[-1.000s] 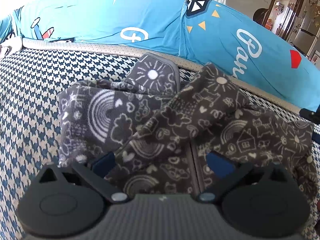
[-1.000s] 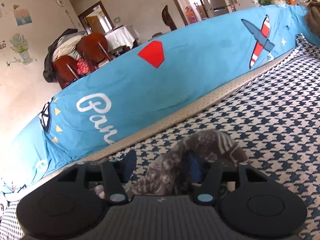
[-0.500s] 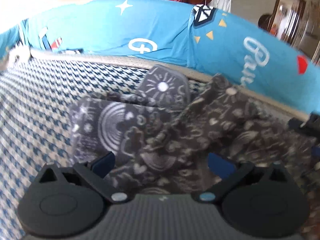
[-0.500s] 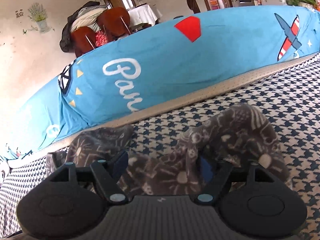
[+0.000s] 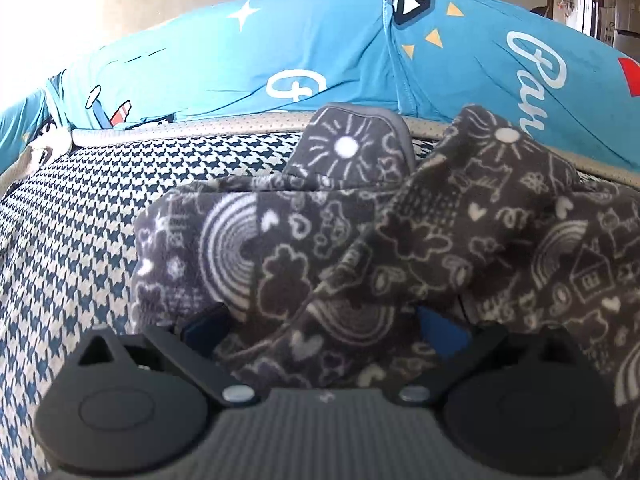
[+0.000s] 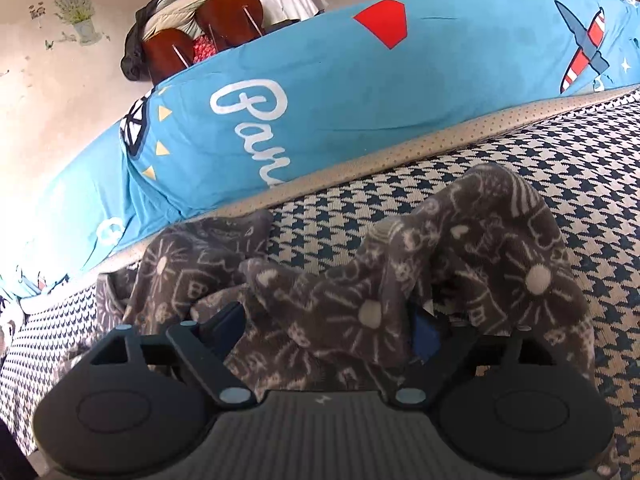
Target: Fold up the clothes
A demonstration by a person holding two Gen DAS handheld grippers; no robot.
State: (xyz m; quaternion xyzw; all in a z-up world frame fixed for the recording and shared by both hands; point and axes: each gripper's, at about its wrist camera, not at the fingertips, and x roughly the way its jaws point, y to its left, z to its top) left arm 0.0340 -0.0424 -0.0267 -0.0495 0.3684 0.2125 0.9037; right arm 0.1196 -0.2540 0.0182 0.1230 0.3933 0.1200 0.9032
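Both tongs wide; grey garment [image 5: 320, 248] bunched between.

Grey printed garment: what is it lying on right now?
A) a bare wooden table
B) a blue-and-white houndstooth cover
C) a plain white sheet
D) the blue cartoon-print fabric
B: the grey printed garment is bunched on the houndstooth cover, with the blue cartoon-print fabric rising behind it, past a beige dotted edge.
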